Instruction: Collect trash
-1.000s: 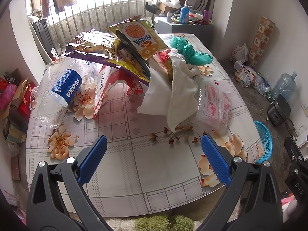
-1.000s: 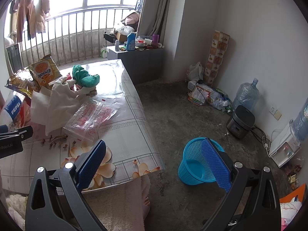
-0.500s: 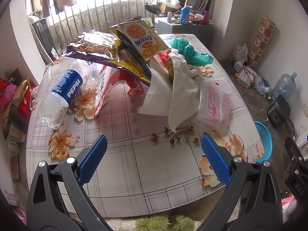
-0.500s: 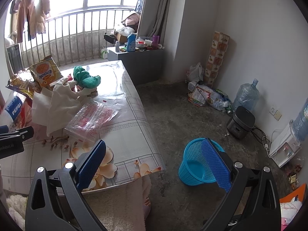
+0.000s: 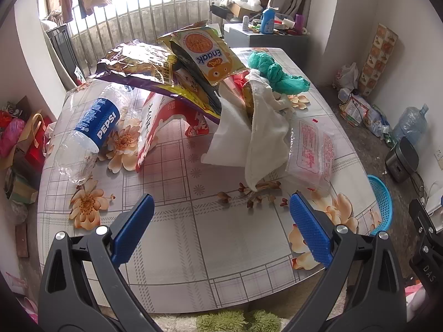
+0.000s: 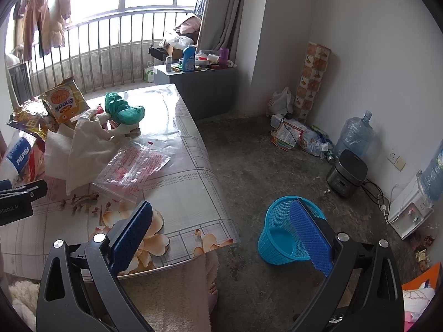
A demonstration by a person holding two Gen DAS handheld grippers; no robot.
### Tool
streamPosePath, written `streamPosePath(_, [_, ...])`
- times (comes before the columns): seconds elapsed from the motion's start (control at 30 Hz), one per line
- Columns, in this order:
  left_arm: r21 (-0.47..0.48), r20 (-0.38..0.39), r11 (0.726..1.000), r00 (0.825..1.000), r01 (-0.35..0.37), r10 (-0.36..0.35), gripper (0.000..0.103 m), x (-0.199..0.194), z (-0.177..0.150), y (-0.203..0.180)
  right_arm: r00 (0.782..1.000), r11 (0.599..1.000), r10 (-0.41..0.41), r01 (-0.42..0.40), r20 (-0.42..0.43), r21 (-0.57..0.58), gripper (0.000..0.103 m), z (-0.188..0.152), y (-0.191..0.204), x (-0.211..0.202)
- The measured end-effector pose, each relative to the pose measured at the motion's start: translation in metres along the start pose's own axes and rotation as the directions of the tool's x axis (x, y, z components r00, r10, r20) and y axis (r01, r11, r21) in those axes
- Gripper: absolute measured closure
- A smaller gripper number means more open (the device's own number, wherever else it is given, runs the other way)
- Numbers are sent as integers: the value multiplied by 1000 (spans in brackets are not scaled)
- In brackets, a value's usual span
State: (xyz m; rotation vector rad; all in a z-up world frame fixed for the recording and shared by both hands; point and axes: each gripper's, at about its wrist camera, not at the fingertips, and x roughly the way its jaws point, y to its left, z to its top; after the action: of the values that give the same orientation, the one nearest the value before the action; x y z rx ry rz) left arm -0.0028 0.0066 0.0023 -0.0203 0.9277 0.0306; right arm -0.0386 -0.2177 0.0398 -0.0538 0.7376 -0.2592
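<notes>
Trash is heaped on the far half of the flowered table [image 5: 193,238]: an empty Pepsi bottle [image 5: 94,127] at the left, snack bags [image 5: 207,52], a white cloth [image 5: 265,138], a teal bag [image 5: 277,74] and a clear zip bag [image 5: 313,152] at the right. My left gripper [image 5: 221,221] is open and empty above the near part of the table. My right gripper [image 6: 221,229] is open and empty over the table's right edge. A blue mesh basket [image 6: 277,238] stands on the floor right of the table, also seen in the left wrist view [image 5: 383,202].
A grey cabinet [image 6: 199,83] with bottles stands behind the table by the railing. On the floor along the right wall are a rice cooker [image 6: 347,173], a water jug [image 6: 354,135] and loose bags [image 6: 293,135]. Bags sit left of the table [image 5: 16,138].
Both grippers have barely moved; the left view has edged slightly. Nothing was taken hold of or let go.
</notes>
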Motion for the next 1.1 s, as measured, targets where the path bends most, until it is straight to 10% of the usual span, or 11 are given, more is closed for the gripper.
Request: streamPosePath(1.1, [23, 104, 997, 992, 76, -78, 9, 5, 16, 36, 993, 997, 66, -70, 98, 43, 6, 23, 16, -3])
